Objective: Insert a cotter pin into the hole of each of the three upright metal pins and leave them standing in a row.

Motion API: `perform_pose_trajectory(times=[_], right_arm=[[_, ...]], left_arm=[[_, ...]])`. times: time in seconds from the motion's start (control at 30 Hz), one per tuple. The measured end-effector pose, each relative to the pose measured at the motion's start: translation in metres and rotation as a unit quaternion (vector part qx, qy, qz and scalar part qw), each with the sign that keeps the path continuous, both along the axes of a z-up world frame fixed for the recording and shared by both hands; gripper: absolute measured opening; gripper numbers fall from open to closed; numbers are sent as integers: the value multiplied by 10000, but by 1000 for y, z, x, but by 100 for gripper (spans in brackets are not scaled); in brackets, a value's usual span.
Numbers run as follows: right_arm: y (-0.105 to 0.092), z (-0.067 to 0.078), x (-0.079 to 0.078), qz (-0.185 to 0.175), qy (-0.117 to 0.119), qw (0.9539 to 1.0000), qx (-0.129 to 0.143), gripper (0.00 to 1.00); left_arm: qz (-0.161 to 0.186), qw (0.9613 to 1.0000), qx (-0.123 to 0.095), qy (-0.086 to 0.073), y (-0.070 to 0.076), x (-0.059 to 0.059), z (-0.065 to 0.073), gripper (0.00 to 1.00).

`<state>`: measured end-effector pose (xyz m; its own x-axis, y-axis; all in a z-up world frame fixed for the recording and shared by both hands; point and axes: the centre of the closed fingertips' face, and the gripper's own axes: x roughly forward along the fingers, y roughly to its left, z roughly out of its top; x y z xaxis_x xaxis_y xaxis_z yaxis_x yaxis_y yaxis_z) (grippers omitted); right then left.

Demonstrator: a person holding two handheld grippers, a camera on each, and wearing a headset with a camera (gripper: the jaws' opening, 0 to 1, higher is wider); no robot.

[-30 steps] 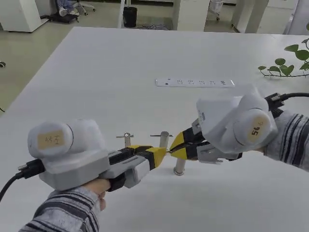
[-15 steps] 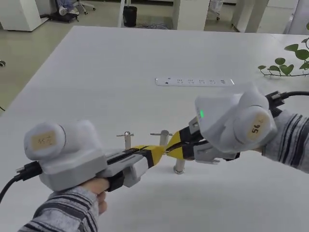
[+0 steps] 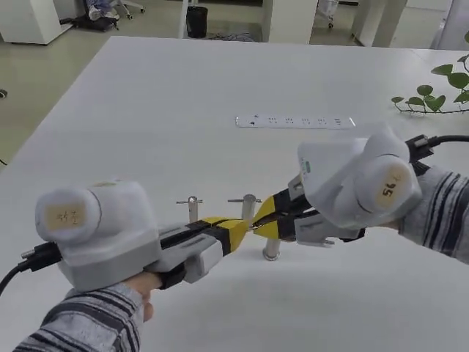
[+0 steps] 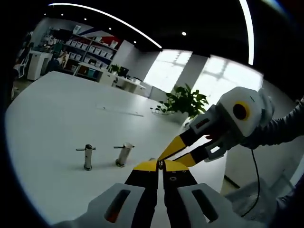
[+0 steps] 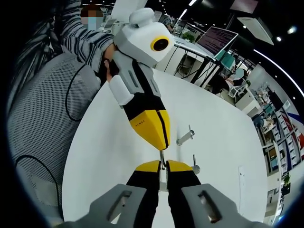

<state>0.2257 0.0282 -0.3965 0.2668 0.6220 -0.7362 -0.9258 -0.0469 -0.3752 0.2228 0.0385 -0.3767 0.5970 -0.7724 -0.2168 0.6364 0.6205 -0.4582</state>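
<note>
Three upright metal pins stand on the white table. The left pin (image 3: 193, 207) and the middle pin (image 3: 248, 204) each have a cotter pin through the top. The third pin (image 3: 272, 251) stands nearer, just below the grippers. The right gripper (image 5: 164, 165) is shut on a thin cotter pin (image 5: 162, 156). The left gripper (image 4: 161, 164) is shut tip to tip against the right gripper, and its yellow tips (image 5: 163, 142) close on the pin's far end. In the head view the left gripper (image 3: 244, 226) and right gripper (image 3: 259, 224) meet above the third pin.
A white power strip (image 3: 295, 122) lies further back on the table. A green plant (image 3: 432, 99) trails in at the far right edge. Cables run from both grippers. The table's left edge drops to the floor.
The grippers stay tip to tip above the third pin. The left gripper has shifted slightly; the pins have not moved.
</note>
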Motion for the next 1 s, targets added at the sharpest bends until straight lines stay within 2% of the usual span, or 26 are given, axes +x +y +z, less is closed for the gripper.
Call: perform_pose_trajectory(times=[0.17, 0.47, 0.6, 0.73, 0.83, 0.9, 1.0], right_arm=[[-2, -1, -2, -73, 218, 9997, 95, 1], [-4, -3, -10, 45, 335, 9994, 20, 0], [-4, -3, -13, 146, 259, 9995, -63, 0], [-5, -3, -13, 222, 137, 9996, -147, 0], [-6, -4, -12, 255, 63, 9994, -231, 0], [-7, -4, -11, 253, 39, 9993, -270, 0], [-10, -5, -10, 209, 29, 9994, -282, 0]], left_arm=[[-340, 9988, 218, -281, -3, -7, 3, 0], [-818, 9934, 569, -570, -6, -13, 1, 0], [-953, 9907, 728, -643, -6, -15, -1, 0], [-975, 9895, 794, -716, -7, -16, -1, 0], [-938, 9877, 991, -763, -7, -13, -4, 0], [-916, 9875, 1010, -785, -8, -12, -5, 1], [-837, 9858, 1154, -886, -7, -6, -6, 7]])
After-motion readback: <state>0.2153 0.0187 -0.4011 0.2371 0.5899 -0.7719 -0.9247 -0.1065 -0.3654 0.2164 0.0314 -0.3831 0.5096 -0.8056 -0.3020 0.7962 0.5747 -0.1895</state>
